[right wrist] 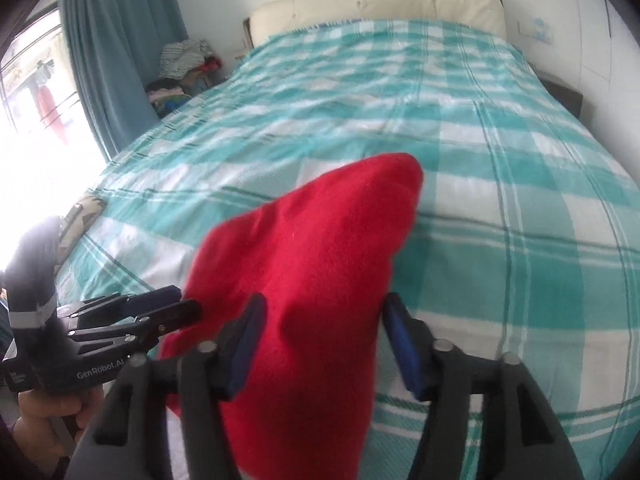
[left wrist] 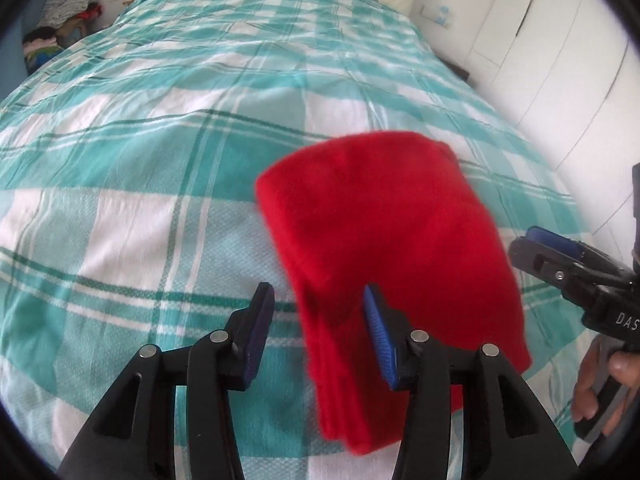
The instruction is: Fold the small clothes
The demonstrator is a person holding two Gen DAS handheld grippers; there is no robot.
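A folded red fleece garment [left wrist: 384,240] lies on the teal and white checked bedspread [left wrist: 160,160]. My left gripper [left wrist: 320,312] is open, its fingers wide apart over the garment's near left edge, holding nothing. My right gripper [right wrist: 324,328] is open too, its fingers straddling the garment [right wrist: 312,272] from the near side. The right gripper also shows at the right edge of the left wrist view [left wrist: 560,264]. The left gripper shows at the lower left of the right wrist view [right wrist: 160,312]. The garment looks blurred.
A cream headboard [right wrist: 380,4] stands at the far end of the bed. A pile of clothes [right wrist: 184,64] sits beside the bed by a blue curtain [right wrist: 120,60] and a bright window. White wardrobe doors [left wrist: 540,40] line the right side.
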